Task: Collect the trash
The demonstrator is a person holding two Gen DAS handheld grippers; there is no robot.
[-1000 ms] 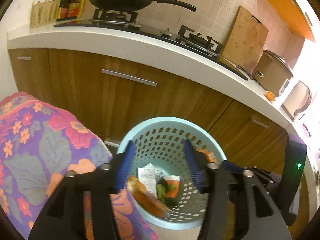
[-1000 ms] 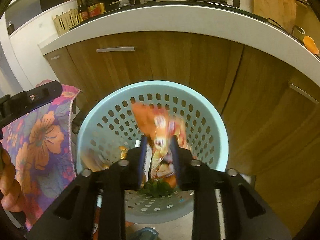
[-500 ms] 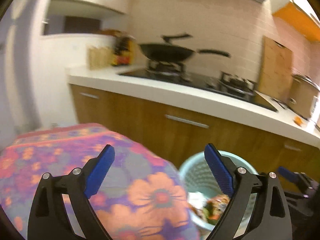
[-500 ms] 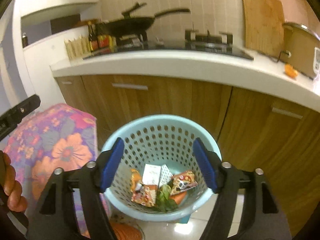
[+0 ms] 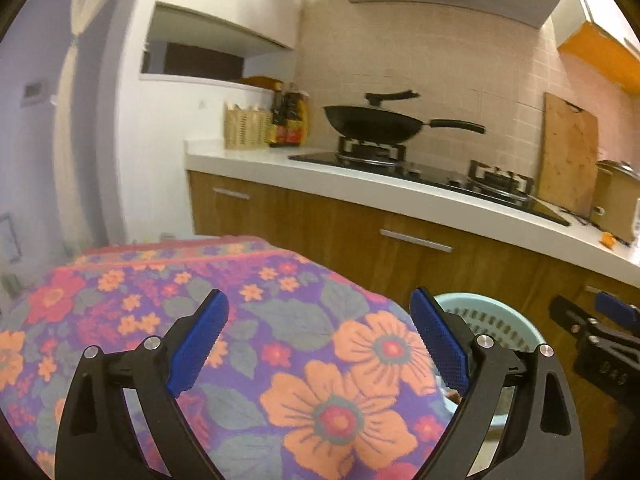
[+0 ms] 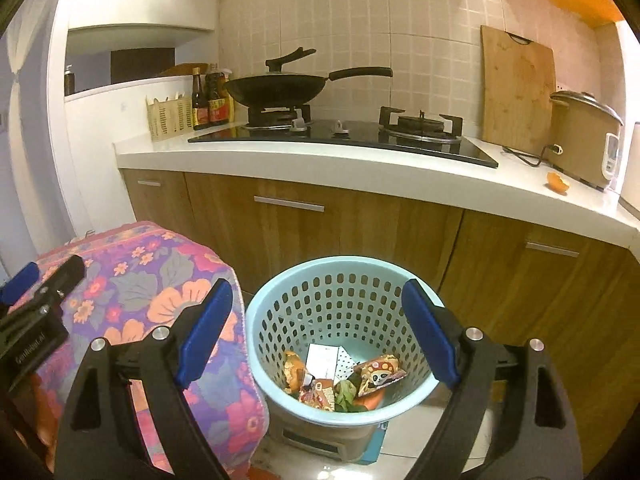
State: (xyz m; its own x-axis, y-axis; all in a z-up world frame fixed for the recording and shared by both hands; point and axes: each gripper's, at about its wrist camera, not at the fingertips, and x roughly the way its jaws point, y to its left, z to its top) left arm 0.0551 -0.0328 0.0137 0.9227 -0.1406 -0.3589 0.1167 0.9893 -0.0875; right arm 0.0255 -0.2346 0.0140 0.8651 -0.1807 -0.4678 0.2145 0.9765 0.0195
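Right wrist view showed your right tongs (image 6: 316, 332) empty, the jaws opening wide, with nothing between the blue pads. The pale blue basket (image 6: 340, 270) stood on the floor directly ahead of and below them, against the wooden cabinet. Wrappers (image 6: 378, 376) and other scraps lay loose at its bottom. Your left tongs (image 5: 320, 340) were spread just as wide and held nothing. They pointed over the flowered cloth (image 5: 280, 320), and from there the basket (image 5: 496, 316) lay off to their right, partly hidden behind the right finger. An orange scrap (image 6: 558, 182) sat on the bench beside the rice cooker (image 6: 584, 140), up and to the right of your right tongs, so that hand looked the nearer for it.
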